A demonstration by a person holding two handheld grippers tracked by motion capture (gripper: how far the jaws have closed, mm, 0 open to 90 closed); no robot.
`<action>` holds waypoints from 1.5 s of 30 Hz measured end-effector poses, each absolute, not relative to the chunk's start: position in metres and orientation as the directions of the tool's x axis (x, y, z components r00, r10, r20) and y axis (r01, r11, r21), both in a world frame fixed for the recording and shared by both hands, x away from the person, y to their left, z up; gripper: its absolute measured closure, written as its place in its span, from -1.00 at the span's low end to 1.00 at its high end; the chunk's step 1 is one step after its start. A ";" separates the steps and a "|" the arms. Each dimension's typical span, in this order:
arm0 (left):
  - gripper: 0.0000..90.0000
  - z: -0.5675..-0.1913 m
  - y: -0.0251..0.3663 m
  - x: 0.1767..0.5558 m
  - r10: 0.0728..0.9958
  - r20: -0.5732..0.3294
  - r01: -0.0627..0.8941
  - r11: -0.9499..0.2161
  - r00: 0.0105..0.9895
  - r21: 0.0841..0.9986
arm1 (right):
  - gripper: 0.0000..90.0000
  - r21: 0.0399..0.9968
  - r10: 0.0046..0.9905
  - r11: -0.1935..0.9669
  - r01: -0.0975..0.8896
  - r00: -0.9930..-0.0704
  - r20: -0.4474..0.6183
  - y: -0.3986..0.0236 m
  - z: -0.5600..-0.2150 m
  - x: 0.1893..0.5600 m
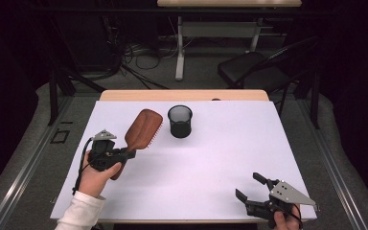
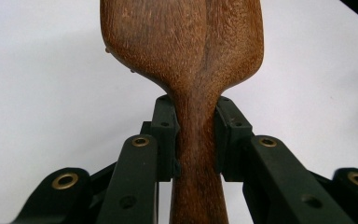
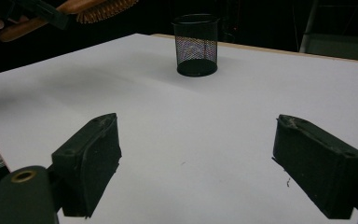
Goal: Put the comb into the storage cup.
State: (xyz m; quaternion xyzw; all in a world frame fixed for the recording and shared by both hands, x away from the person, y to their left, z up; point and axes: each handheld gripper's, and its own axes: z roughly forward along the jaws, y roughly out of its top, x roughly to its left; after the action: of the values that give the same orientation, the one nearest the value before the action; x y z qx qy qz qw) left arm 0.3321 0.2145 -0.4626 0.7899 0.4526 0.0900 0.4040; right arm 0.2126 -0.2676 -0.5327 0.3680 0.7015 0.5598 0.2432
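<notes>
Black left tool pinching grained wooden hairbrush — round mesh cup beyond

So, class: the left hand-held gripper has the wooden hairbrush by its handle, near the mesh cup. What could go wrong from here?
1. The left hand-held gripper pinches the hairbrush only at its narrow neck, so the heavy head may swivel or slip.
2. The mesh cup looks light and stands free on the white table; a nudge from the brush head might tip it.
3. The right hand-held gripper sits open far from the cup, so it couldn't steady it quickly.
</notes>
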 end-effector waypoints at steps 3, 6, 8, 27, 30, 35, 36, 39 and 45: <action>0.62 -0.460 0.211 0.333 0.779 -0.231 0.635 -0.259 0.583 0.728 | -0.69 0.964 0.789 0.098 0.246 -0.609 0.075 -0.268 -0.533 0.213; 0.62 -0.457 0.207 0.333 0.771 -0.232 0.625 -0.259 0.593 0.736 | -0.69 0.964 0.789 0.098 0.245 -0.610 0.075 -0.268 -0.533 0.213; 0.62 -0.455 0.205 0.332 0.768 -0.235 0.622 -0.256 0.596 0.740 | -0.69 0.964 0.789 0.098 0.245 -0.610 0.075 -0.268 -0.533 0.213; 0.62 -0.448 0.178 0.332 0.714 -0.248 0.562 -0.240 0.655 0.792 | -0.69 0.962 0.789 0.102 0.255 -0.609 0.077 -0.266 -0.534 0.213; 0.62 -0.448 0.175 0.331 0.698 -0.245 0.541 -0.239 0.673 0.806 | -0.69 0.962 0.792 0.109 0.251 -0.607 0.069 -0.266 -0.534 0.214; 0.62 -0.449 0.172 0.329 0.684 -0.241 0.525 -0.241 0.689 0.816 | -0.69 0.958 0.797 0.111 0.265 -0.599 0.073 -0.265 -0.536 0.215; 0.62 -0.450 0.172 0.328 0.681 -0.243 0.525 -0.240 0.690 0.817 | -0.69 0.958 0.797 0.116 0.263 -0.600 0.068 -0.265 -0.536 0.215; 0.62 -0.452 0.171 0.327 0.672 -0.239 0.510 -0.239 0.701 0.826 | -0.69 0.955 0.796 0.127 0.267 -0.602 0.062 -0.264 -0.536 0.215; 0.62 -0.457 0.170 0.324 0.659 -0.246 0.500 -0.227 0.710 0.835 | -0.69 0.955 0.798 0.130 0.265 -0.600 0.058 -0.261 -0.536 0.215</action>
State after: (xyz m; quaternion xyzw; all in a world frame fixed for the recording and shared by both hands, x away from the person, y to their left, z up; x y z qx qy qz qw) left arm 0.3243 0.1702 -0.4573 0.7792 0.3720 0.0796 0.4981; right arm 0.2150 -0.2612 -0.5356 0.3742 0.7104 0.5433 0.2454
